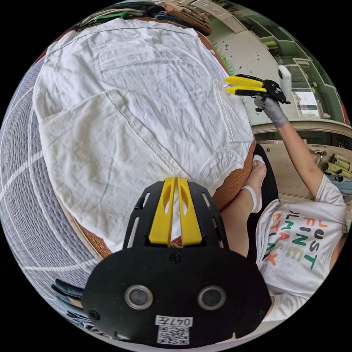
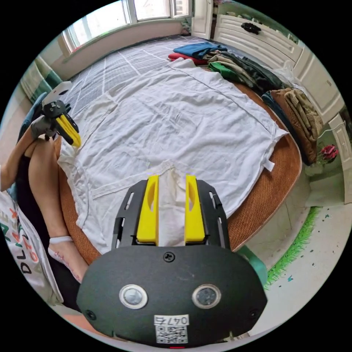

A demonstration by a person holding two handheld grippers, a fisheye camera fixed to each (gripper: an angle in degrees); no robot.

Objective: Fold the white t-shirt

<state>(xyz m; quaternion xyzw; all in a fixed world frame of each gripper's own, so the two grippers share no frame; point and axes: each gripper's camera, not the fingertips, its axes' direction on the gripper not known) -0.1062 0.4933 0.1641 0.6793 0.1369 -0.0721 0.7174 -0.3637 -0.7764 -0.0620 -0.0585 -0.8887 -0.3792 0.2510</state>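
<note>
White t-shirt [image 2: 183, 121] hem under clothes pile [image 2: 234, 69]

The t-shirt [image 2: 183, 121] lay spread flat on the round woven mat [image 2: 271, 194], covering most of it, one sleeve reaching the mat's edge near the cabinets [image 2: 271, 36]. The mat rested on the bed [image 2: 121, 62]. Folded clothes [image 2: 234, 69] were piled along the mat's far edge, beyond the shirt. The person's leg [image 2: 47, 190] lay against the mat's edge at the opposite side from the sleeve, beside the shirt's hem.
</note>
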